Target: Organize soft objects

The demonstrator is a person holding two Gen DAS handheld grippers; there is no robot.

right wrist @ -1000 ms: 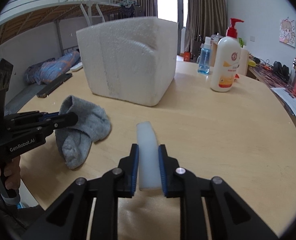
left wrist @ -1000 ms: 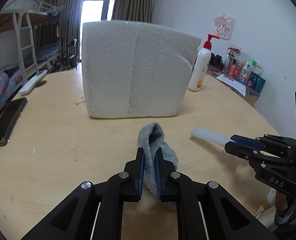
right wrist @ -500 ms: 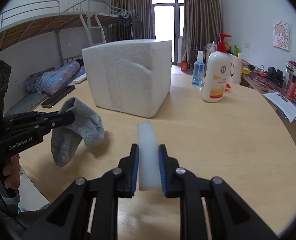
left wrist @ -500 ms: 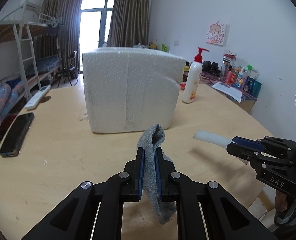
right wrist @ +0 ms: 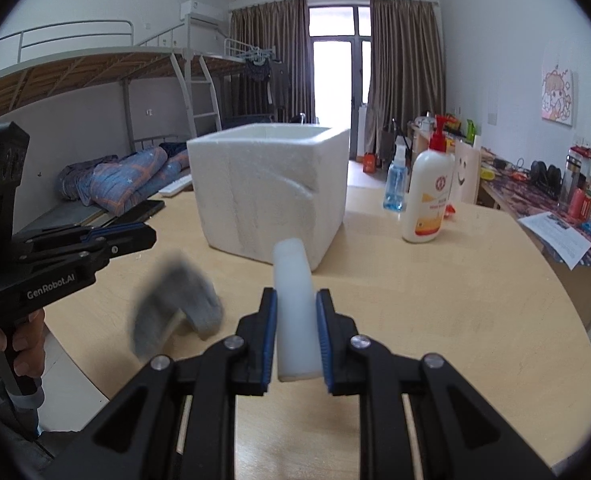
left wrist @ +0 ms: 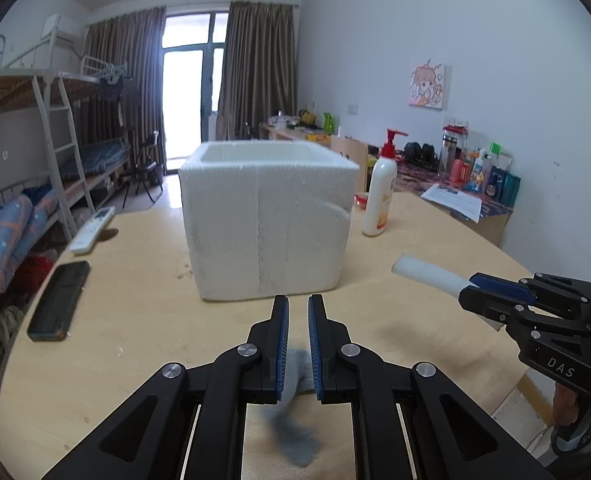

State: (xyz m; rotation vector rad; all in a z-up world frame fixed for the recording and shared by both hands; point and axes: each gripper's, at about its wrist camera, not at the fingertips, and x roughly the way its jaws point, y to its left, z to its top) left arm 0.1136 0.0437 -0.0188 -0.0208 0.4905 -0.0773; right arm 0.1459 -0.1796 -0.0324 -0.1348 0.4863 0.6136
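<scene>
The grey sock (right wrist: 175,304) is blurred and out of my left gripper (left wrist: 297,308), below and apart from its fingertips; in the left wrist view it (left wrist: 293,424) shows low between the finger bases. The left gripper's jaws stand slightly apart with nothing between the tips; it also shows in the right wrist view (right wrist: 147,236). My right gripper (right wrist: 295,300) is shut on a white foam piece (right wrist: 293,292), held above the table; it also shows in the left wrist view (left wrist: 427,274). The white foam box (left wrist: 267,220) stands open-topped ahead.
A lotion pump bottle (left wrist: 380,196) stands right of the box, a blue spray bottle (right wrist: 395,184) behind it. A black phone (left wrist: 59,300) and a white remote (left wrist: 93,228) lie on the round wooden table (left wrist: 135,340) at the left. A bunk bed stands beyond.
Both grippers rose, so the box's open top now shows. The sock slipped out of the left gripper's tips and is dropping, blurred. The right gripper still holds the foam piece.
</scene>
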